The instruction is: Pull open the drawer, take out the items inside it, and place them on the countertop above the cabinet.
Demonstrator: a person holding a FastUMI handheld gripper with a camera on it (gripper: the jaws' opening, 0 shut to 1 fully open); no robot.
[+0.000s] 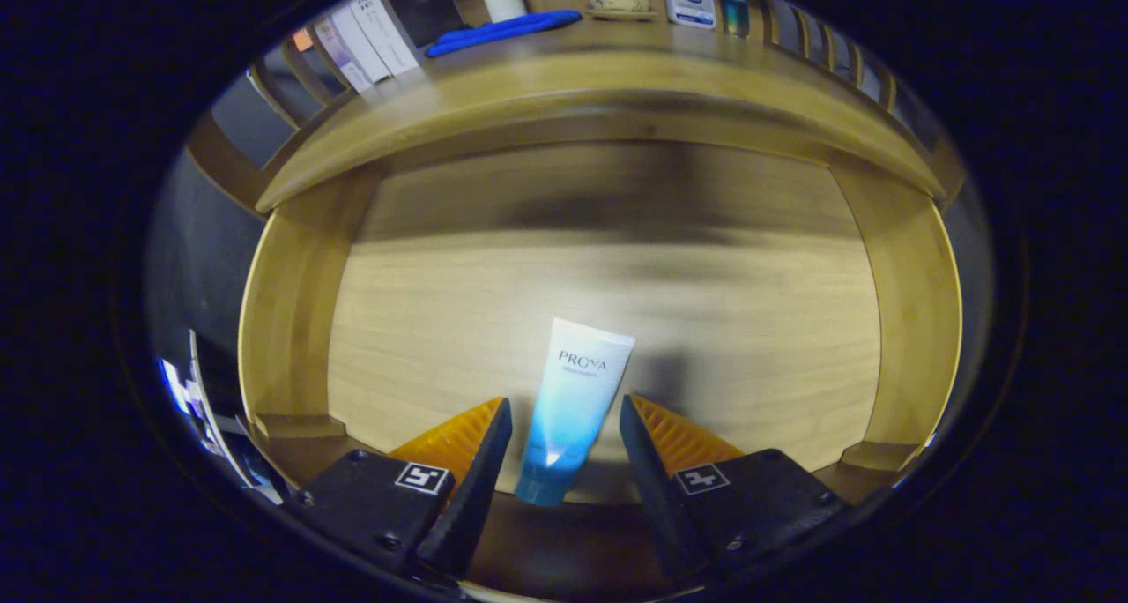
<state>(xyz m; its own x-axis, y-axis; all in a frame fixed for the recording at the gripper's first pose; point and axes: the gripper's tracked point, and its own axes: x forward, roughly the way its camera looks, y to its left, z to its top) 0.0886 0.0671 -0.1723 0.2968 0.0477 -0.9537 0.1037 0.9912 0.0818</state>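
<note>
The gripper (564,427) hangs open over the pulled-out drawer (291,303), fingers straddling the tube (573,400) without touching, seemingly lined up to pinch it.

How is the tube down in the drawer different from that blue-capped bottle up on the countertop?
The tube lies flat on the drawer floor between the open claw fingers; the bottle stands upright on the countertop. The tube fades from white to blue toward its cap end; the bottle is white with a dark blue label. Both look like toiletry containers.
</note>
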